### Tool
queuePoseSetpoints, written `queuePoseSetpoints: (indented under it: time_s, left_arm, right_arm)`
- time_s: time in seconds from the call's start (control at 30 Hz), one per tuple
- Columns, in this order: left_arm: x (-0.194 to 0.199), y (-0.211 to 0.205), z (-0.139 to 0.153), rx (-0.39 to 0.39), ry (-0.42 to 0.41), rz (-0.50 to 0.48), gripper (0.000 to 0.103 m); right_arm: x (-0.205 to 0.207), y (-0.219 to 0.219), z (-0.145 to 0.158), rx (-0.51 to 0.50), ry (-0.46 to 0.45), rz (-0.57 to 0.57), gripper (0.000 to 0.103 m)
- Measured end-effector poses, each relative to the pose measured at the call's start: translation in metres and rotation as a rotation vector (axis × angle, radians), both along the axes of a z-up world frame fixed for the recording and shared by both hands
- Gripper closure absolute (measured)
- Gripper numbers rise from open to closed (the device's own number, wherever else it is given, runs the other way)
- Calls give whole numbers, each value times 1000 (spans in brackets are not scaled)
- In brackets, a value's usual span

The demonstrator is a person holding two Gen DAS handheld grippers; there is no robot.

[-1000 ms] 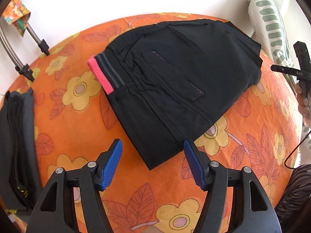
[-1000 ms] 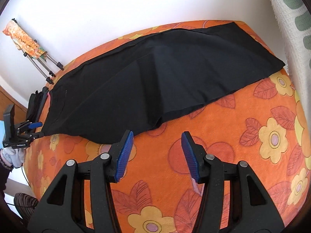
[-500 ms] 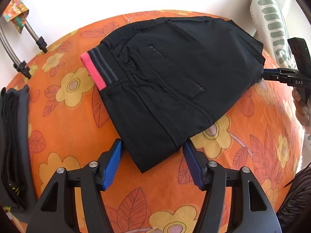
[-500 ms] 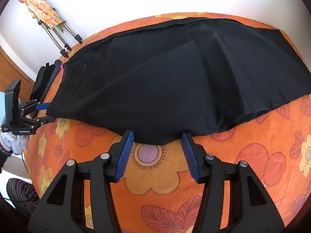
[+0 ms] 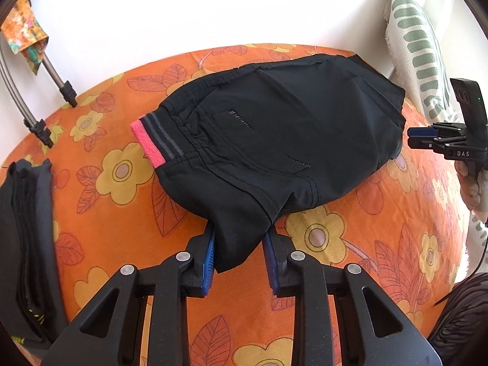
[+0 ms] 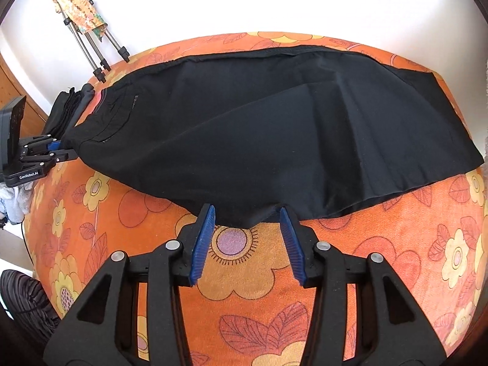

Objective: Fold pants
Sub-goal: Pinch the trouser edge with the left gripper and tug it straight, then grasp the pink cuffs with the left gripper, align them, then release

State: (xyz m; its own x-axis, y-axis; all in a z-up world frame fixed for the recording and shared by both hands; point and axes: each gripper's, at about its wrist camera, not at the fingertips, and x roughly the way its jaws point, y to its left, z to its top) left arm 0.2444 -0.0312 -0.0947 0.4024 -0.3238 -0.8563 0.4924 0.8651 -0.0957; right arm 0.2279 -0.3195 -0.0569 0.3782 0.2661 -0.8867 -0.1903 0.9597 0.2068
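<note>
Some things you can't see well. The black pants point(image 5: 274, 140) hide much of the orange flower cloth point(image 5: 350, 274), and what lies under that cloth is hidden too. At 3 o'clock in the left view your right hand point(image 5: 472, 189) is cut off by the edge. A dark stripy thing point(image 5: 463, 320) at 4 o'clock is hard to make out.

The pants are soft, smooth and dark, and lie across the middle of the cloth. They have a stretchy waist with a fuzzy pink and grey striped band point(image 5: 152, 146) and two thin stitched pocket slits. The long legs lie flat with a few soft folds, running off toward 3 o'clock in the right view.

Your left hand-held gripper point(image 5: 241, 253) has just been closing. Its ribbed blue pads now pinch a corner of the pants near the waist.

Your right hand-held gripper point(image 6: 247, 238) has just been closing a little. It is half wide. The near edge of the pants sits between its tips, but the pads don't press it.

A pile of dark folded clothes point(image 5: 27, 244) lies at 9 o'clock in the left view. Thin metal legs point(image 5: 36, 100) with a flowery rag stand at 10 o'clock. A white pillow with green stripes point(image 5: 418, 39) leans at 2 o'clock.
</note>
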Motion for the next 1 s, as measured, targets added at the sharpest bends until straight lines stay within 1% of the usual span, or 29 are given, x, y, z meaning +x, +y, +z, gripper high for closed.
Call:
queuePoseSetpoints:
  time_s: [0.07,0.13,0.23,0.27,0.3,0.37,0.4,0.5,0.57,0.63,0.7,0.77,0.87,0.93,1.0]
  left_arm:
    - [1,2,-1,-3,38,-10,76]
    - [0,10,0,-27,65,11,72]
    - [1,19,6,-51,53,33,68]
    - [3,21,9,-55,41,42,65]
    - [6,24,12,-63,33,56,60]
    - [14,28,16,-72,31,71,55]
    - [18,30,18,-76,34,74,55]
    - [25,42,29,-60,-1,106,54]
    - [30,49,38,-74,-23,125,54]
    - [35,49,44,-41,-75,130,54]
    - [47,42,41,2,-90,116,54]
    - [60,36,33,22,-77,122,54]
    - [77,34,22,-6,-56,130,55]
    - [83,33,14,-7,-50,128,55]
    - [89,32,6,3,-43,128,62]
  right_arm:
    - [-4,-1,11,5,-12,9,56]
    - [-4,4,25,13,-39,27,56]
    - [12,22,39,21,-69,70,54]
    - [20,30,41,21,-75,86,53]
    - [28,39,42,23,-79,105,53]
    - [43,58,39,17,-80,130,53]
    - [48,67,35,15,-76,143,53]
    - [59,97,22,5,-73,184,53]
    - [62,112,13,1,-73,206,53]
    - [65,122,5,8,-66,214,53]
    - [68,130,-1,11,-61,218,53]
    - [71,135,-5,9,-61,221,53]
    - [79,139,-3,7,-77,208,53]
    - [88,139,1,17,-76,199,53]
    - [102,140,4,28,-74,189,53]
